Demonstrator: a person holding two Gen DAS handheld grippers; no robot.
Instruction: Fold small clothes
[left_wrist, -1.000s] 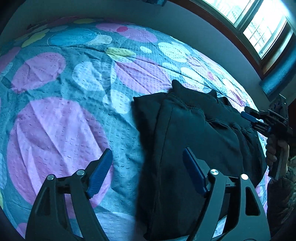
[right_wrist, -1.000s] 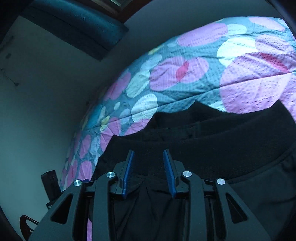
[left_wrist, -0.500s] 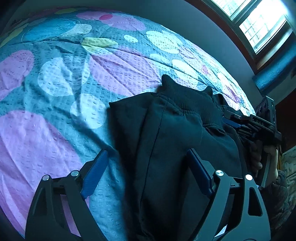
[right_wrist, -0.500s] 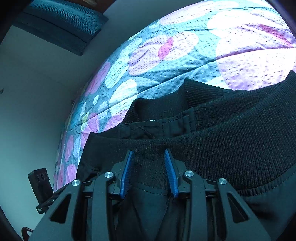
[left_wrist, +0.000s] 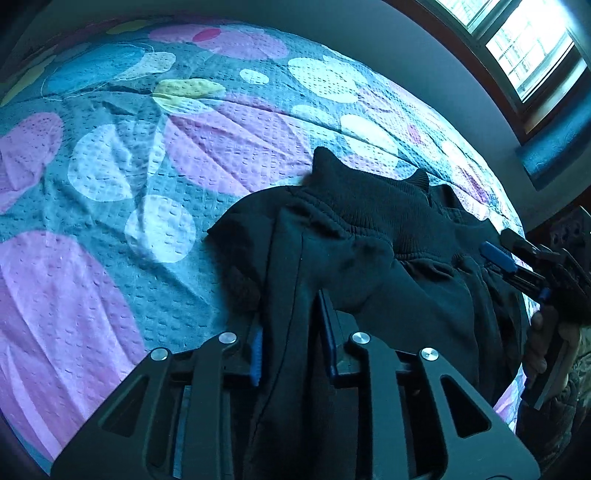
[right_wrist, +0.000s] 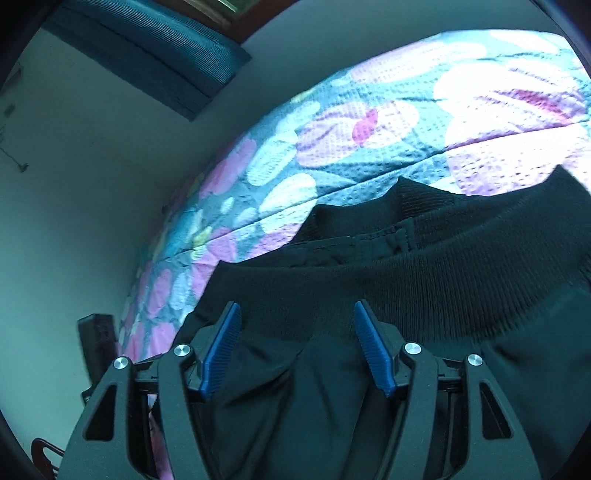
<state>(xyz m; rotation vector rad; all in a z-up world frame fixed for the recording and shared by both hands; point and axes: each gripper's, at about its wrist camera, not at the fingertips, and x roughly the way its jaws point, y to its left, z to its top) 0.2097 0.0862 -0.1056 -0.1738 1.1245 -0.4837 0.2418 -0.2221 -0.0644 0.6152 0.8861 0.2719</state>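
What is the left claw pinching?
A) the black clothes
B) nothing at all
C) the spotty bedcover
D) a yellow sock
A: in the left wrist view the left claw is closing, its blue pads squeezing a fold of the black clothes, which lie on the spotty bedcover.

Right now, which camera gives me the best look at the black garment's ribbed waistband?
The right wrist view: the ribbed waistband spans the frame just beyond the opening right gripper, ribs clearly visible. The left wrist view shows it smaller, farther off and bunched.
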